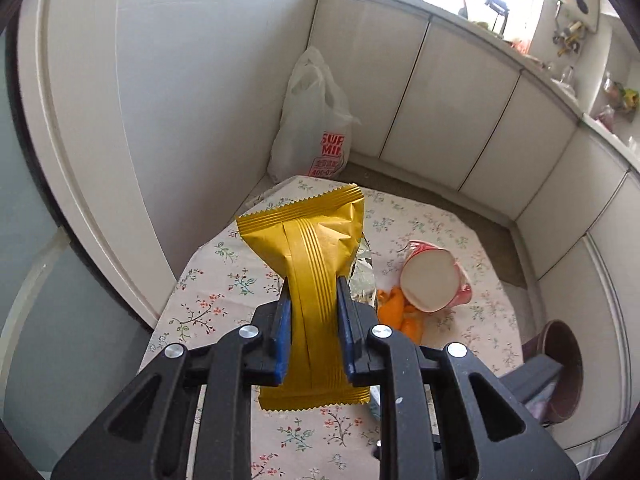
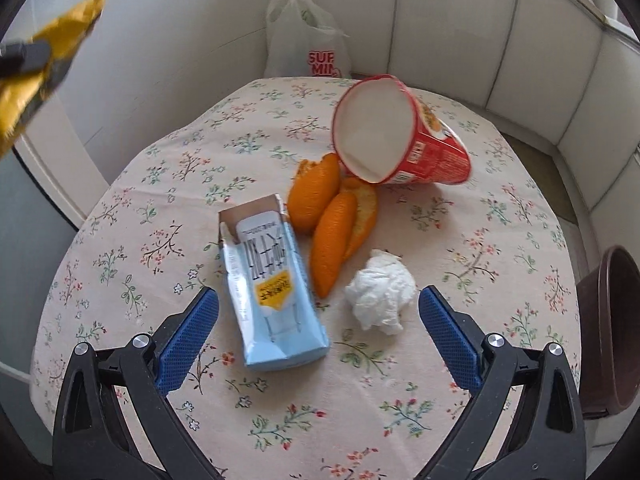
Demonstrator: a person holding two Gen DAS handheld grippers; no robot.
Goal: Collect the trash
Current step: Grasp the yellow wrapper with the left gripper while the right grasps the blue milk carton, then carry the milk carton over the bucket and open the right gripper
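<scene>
A glossy, creased yellow foil wrapper sits between ribbed blue rubber pads of black matt plastic. The table wears matt floral cloth. The tissue is crumpled paper; the red cup shiny.

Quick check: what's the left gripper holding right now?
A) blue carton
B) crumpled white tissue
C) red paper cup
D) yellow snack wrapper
D: the left gripper has its blue pads pressed on the yellow snack wrapper, lifted above the table; tissue, cup and carton lie on the tablecloth.
</scene>
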